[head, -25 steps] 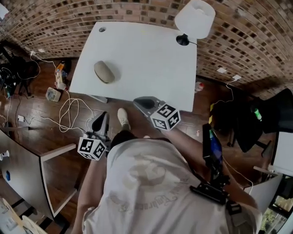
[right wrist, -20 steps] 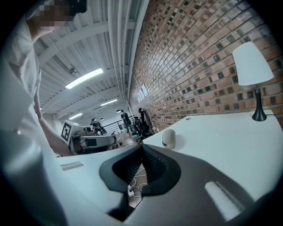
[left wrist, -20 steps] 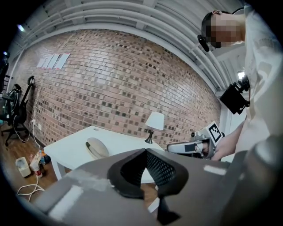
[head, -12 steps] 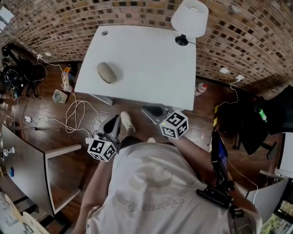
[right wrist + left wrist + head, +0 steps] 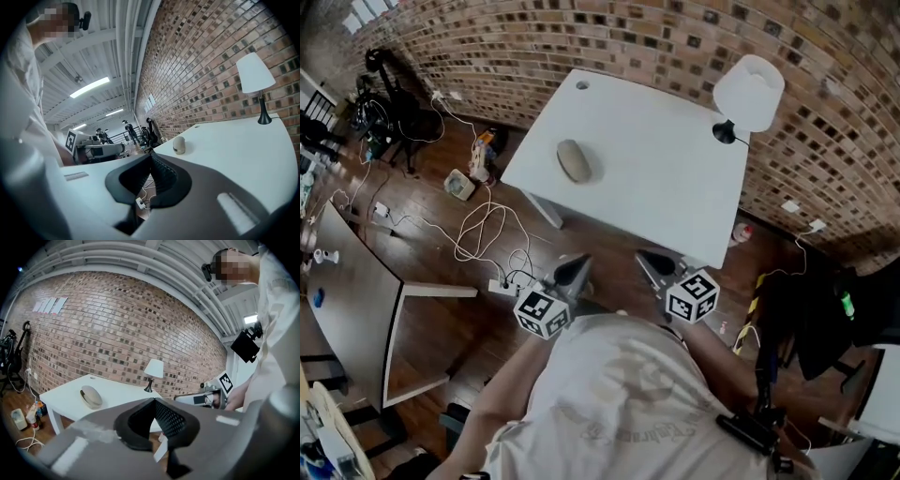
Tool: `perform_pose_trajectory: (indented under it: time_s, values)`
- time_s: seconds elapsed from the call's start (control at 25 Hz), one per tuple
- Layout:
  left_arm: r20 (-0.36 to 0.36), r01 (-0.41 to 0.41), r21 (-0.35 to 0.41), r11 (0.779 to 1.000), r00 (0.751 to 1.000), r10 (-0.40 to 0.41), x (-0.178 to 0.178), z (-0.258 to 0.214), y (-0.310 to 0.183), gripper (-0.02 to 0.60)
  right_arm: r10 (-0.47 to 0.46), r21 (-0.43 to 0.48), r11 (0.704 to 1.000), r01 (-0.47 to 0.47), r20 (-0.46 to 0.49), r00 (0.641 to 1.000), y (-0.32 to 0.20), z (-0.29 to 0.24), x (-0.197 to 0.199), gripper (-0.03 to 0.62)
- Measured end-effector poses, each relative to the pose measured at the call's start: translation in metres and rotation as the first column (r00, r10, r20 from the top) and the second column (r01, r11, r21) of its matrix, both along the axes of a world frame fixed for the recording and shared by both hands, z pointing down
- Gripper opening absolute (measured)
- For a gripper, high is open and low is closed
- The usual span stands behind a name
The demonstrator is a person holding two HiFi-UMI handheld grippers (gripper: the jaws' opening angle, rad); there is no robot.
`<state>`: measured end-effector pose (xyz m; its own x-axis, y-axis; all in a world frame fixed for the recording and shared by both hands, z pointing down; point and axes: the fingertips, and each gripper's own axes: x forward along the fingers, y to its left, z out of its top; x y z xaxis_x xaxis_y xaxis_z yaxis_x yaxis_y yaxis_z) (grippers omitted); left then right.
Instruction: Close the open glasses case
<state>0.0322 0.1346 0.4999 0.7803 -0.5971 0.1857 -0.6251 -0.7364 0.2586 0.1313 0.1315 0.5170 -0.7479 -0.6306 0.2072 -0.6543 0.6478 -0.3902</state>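
The glasses case (image 5: 575, 160) is a beige oval shell lying on the left part of the white table (image 5: 656, 187). In the left gripper view the case (image 5: 91, 396) shows a dark seam along its side. Both grippers hang in front of the table's near edge, over the wooden floor, well short of the case. My left gripper (image 5: 577, 267) has its jaws (image 5: 153, 400) together with nothing between them. My right gripper (image 5: 652, 262) is also shut and empty (image 5: 151, 154), pointing at the table with the case (image 5: 179, 145) far ahead.
A white lamp (image 5: 748, 92) on a black stem stands at the table's far right corner, against the brick wall. Cables and a power strip (image 5: 487, 230) lie on the floor to the left. A grey desk (image 5: 347, 300) stands at the left edge.
Both grippers have drawn back from the table's front edge towards the person's body. The head view has swung, so the table now sits further right and farther off.
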Motion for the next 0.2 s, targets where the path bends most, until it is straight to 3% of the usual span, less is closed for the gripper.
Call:
perform_pose_trajectory:
  time_s: [0.2]
  values:
    - [0.001,0.019,-0.014,1.0,1.0,-0.019,-0.02,-0.006,0.006,0.005,-0.019,-0.011,1.0,0.019,-0.001,1.0,0.008,-0.005,-0.02,0.008]
